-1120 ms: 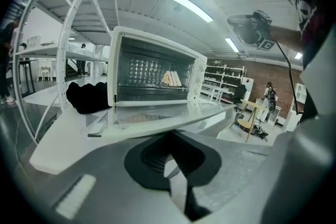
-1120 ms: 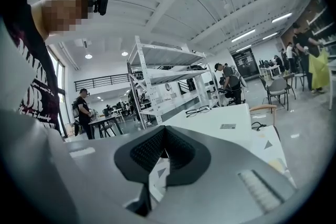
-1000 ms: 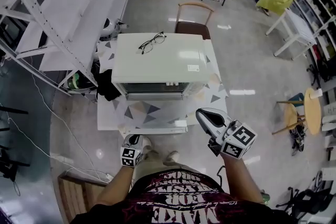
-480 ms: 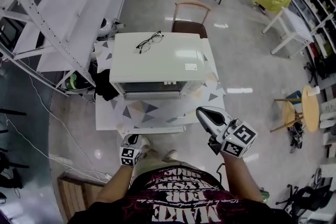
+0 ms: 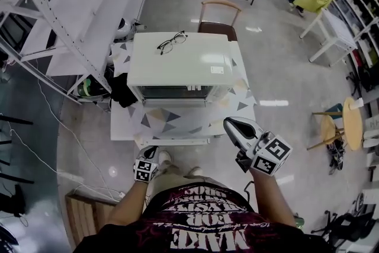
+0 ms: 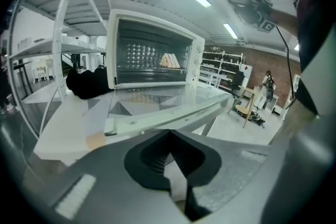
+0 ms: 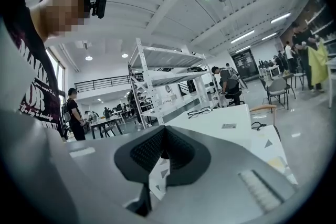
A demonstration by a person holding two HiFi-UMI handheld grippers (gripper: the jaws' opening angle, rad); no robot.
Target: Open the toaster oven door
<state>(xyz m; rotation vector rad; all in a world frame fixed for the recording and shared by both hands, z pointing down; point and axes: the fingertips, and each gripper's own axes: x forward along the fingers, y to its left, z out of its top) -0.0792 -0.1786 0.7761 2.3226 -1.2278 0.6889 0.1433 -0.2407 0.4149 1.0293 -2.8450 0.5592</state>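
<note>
While a person is standing at the near edge of a bench (image 5: pixel 177 124), the left hand-held gripper (image 6: pixel 168 135) is hanging low by that edge, its jaws pressed together with nothing between them. The right hand-held gripper (image 5: pixel 232 125) is hovering higher, just off the bench's near right corner, and its jaws are likewise meeting at the tips and gripping nothing. A white toaster oven (image 5: pixel 177 68) is sitting on the bench ahead of both hand-held grippers, well apart from each. Its glass door (image 6: pixel 149 52) is facing the left hand-held gripper and standing upright, flush with the oven's front. A pair of glasses (image 5: pixel 172 43) is lying on the oven's top, toward the side farthest from the hand-held grippers. A black bundle (image 6: pixel 86 83) is lying beside the oven's left wall. A wooden chair (image 5: pixel 219 15) is standing beyond the oven.
</note>
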